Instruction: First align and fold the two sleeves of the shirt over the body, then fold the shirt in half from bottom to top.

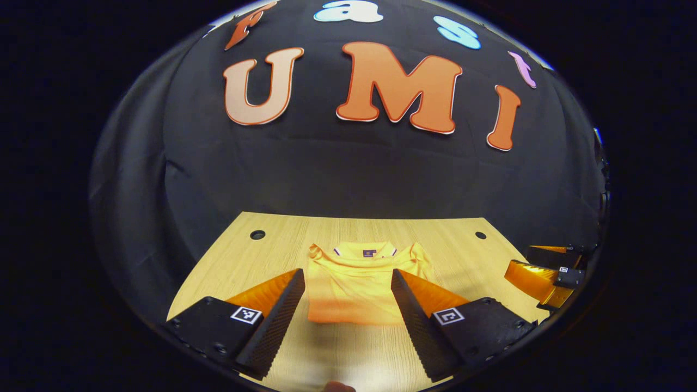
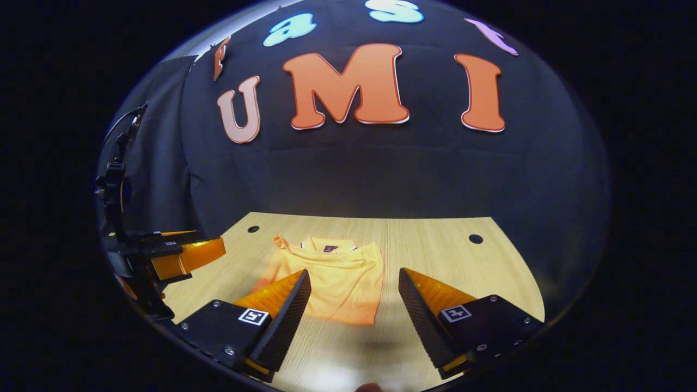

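Note:
A yellow-orange polo shirt (image 1: 351,286) lies folded into a compact rectangle on the wooden table (image 1: 468,256), collar toward the far wall. In the left gripper view my left gripper (image 1: 347,280) hovers open above the table, its fingers framing the shirt without touching it. The right gripper (image 1: 547,272) shows at the far right edge there, off the shirt. In the right gripper view the shirt (image 2: 332,280) lies ahead and slightly left, and my right gripper (image 2: 354,283) is open and holds nothing. The left gripper (image 2: 179,253) appears at the left, raised above the table.
The table has two round cable holes (image 1: 257,234) (image 1: 480,235) near its far corners. Black cloth walls close the back and sides. A dark stand with cables (image 2: 117,179) rises at the left in the right gripper view. Bare wood (image 2: 446,250) lies right of the shirt.

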